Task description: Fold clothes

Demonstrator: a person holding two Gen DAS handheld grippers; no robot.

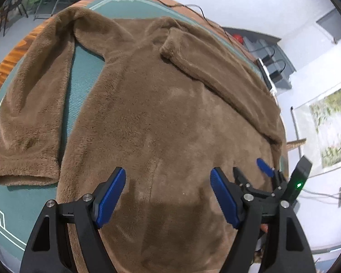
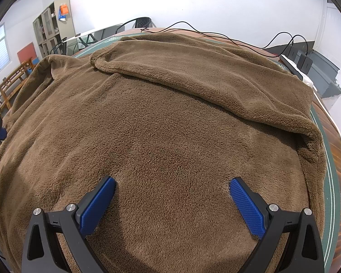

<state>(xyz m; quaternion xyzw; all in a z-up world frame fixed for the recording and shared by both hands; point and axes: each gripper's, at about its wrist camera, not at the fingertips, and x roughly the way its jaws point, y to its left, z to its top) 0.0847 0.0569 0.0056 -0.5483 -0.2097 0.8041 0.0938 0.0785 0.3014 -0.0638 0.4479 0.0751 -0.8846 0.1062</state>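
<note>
Brown fleece garment (image 1: 161,118) lies spread flat on the worktop (image 1: 84,72), which carries a green mat with pale border lines. It fills the area directly ahead of both tools.

Left tool (image 1: 168,177): jaws parted wide, nothing between the blue pads (image 1: 111,195). It hangs over the near hem of the garment; whether the tips touch the pile cannot be settled from this view.

Right tool (image 2: 171,186): jaws likewise spread, released, no cloth gathered between them. The tips appear to rest on or just above the fleece. In the left wrist view this tool (image 1: 250,173) sits just beside the left tool, to its right, with a green indicator light (image 1: 299,184) showing on its body.

Ahead and to the left of the left tool, one sleeve (image 1: 31,104) lies straight on the mat, apart from the body, its cuff toward the tool. Ahead and to the right, the other sleeve (image 1: 216,72) is folded across the garment body, cuff pointing toward the far side.

Beyond the garment, black cables (image 2: 216,34) trail over the far edge of the worktop, with power adapters (image 2: 300,59) to the far right.
</note>
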